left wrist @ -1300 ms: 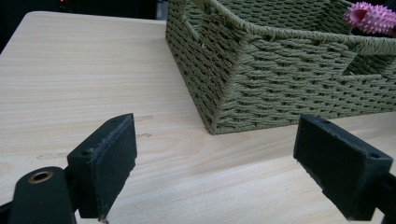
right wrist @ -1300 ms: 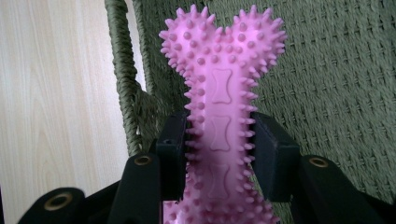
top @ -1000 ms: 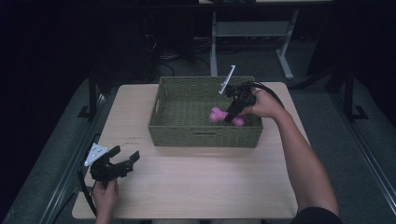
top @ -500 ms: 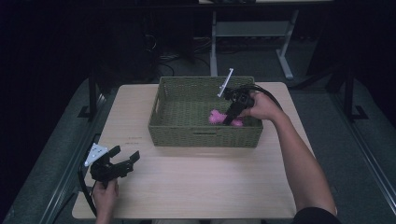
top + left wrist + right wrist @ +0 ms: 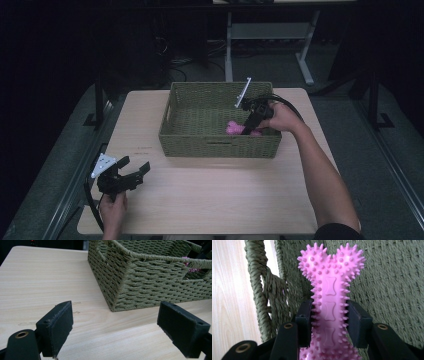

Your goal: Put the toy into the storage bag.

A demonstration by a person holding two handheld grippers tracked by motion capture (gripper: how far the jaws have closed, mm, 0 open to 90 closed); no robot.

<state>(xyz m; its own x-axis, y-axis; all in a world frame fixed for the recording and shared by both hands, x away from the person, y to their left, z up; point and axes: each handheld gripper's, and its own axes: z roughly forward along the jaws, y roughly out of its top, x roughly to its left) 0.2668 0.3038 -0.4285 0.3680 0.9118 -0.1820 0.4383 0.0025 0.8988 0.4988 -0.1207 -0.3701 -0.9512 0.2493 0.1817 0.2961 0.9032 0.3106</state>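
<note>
Right claw [image 5: 329,315] clamped on pink spiky bone [image 5: 329,302]; left claw [image 5: 120,327] wide open, empty

Pink spiky bone-shaped rubbery toy [image 5: 329,302] looked soft-plastic, slightly glossy, studded with nubs. Olive-green woven rope basket [image 5: 220,146] was coarse, matt, fibrous. Pale wood-grain table [image 5: 220,200] looked smooth laminate, low sheen, a few scuffs near left. Left black gripper [image 5: 120,330] had matt, rough-edged foam-like pads [image 5: 58,327]; right black gripper [image 5: 329,322] looked matt plastic with brass-coloured rivets.
</note>
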